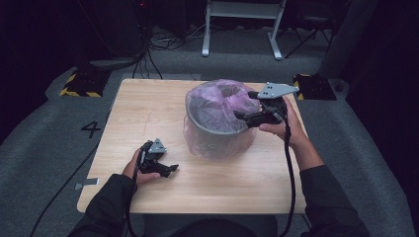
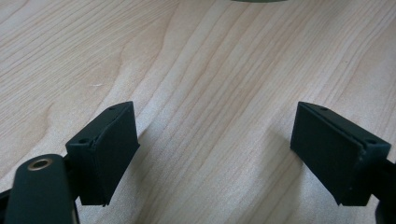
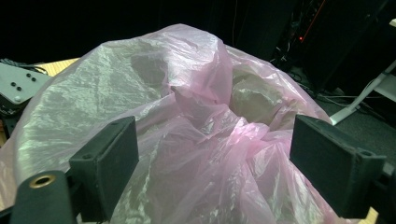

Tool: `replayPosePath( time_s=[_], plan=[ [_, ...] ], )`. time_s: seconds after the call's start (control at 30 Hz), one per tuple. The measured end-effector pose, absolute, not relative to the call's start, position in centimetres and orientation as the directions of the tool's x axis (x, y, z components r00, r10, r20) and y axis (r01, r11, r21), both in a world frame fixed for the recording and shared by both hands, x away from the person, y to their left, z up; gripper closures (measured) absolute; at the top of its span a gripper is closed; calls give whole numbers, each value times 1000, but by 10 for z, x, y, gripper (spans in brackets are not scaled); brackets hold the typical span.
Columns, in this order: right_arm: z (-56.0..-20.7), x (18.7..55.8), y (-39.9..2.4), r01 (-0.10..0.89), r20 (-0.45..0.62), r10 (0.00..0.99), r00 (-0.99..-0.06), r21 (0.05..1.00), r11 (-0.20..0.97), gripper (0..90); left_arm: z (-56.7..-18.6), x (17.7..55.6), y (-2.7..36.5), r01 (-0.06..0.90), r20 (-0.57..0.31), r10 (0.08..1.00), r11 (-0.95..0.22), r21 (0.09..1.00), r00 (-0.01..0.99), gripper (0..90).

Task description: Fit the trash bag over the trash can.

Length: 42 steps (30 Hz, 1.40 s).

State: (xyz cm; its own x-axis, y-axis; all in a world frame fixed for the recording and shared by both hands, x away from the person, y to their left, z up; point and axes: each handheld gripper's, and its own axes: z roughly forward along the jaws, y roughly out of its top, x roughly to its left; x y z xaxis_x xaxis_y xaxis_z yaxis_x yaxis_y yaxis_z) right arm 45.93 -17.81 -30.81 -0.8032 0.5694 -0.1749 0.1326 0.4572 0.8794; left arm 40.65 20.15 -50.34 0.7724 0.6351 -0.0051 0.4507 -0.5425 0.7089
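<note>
Lining a bin: the work in hand looks like fitting the pink plastic bag [image 1: 217, 101] into the grey bin [image 1: 217, 134].
Bin position: it stands on the wooden table [image 1: 148, 111], right of centre and toward the far edge.
Done so far: the bag already drapes over the bin's rim and hangs down its outer wall; its middle lies bunched and crumpled over the opening.
Left to do: judging by the bunched film, the bag probably has to be pushed down inside and smoothed around the rim.
Right gripper [image 1: 247, 116]: at the bin's right rim, jaws spread wide with crumpled film [image 3: 205, 140] between them, gripping nothing yet.
Left gripper [image 1: 168, 170]: well apart from the bin, low over the table near the front left, jaws wide over bare wood [image 2: 215, 93].
Writing: a "4" [image 1: 91, 129] marked on the grey floor left of the table; no brand or label can be read on bag or bin.
</note>
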Motion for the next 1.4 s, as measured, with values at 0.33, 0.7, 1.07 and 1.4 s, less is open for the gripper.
replayPosePath(
  time_s=[0.33,0.7,1.07,1.4],
  plan=[
    [-311,451,-184,125,-189,563,-804,873,472,161,-503,406,201,452,-7,636,-540,710,771,148],
    [-313,441,-190,118,-212,551,-807,856,504,161,-503,406,201,452,-8,636,-540,710,772,148],
    [-317,430,-200,110,-242,551,-799,842,529,161,-503,406,201,452,-7,636,-541,709,772,148],
    [-324,419,-208,100,-279,552,-786,823,559,161,-504,406,201,453,-8,636,-540,710,771,148]
  ],
)
